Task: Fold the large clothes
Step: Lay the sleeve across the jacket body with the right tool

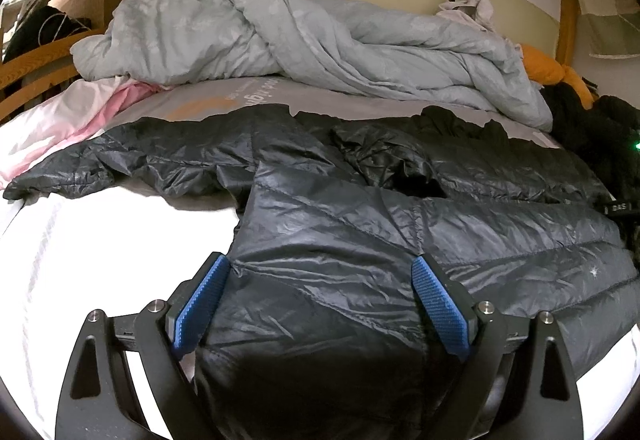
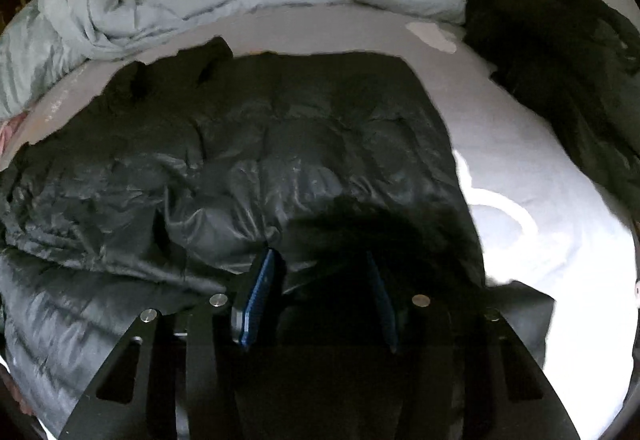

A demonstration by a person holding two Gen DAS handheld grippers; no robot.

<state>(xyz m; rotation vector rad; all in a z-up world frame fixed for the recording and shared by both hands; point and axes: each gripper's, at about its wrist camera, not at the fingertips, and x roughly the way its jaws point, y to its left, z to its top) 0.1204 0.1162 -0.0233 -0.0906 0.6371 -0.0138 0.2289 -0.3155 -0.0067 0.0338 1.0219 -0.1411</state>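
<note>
A black quilted puffer jacket lies spread on the bed, one sleeve stretched out to the left. My left gripper is open, its blue pads wide apart over the jacket's near part, with fabric between them. In the right wrist view the jacket fills the middle. My right gripper is partly open, its blue pads straddling a dark fold of the jacket's near edge. I cannot tell whether the pads touch the fabric.
A crumpled light blue duvet lies along the back of the bed. Pink cloth lies at the left. An orange item and dark clothes lie at the right. White sheet shows beside the jacket. A wooden bed frame stands behind.
</note>
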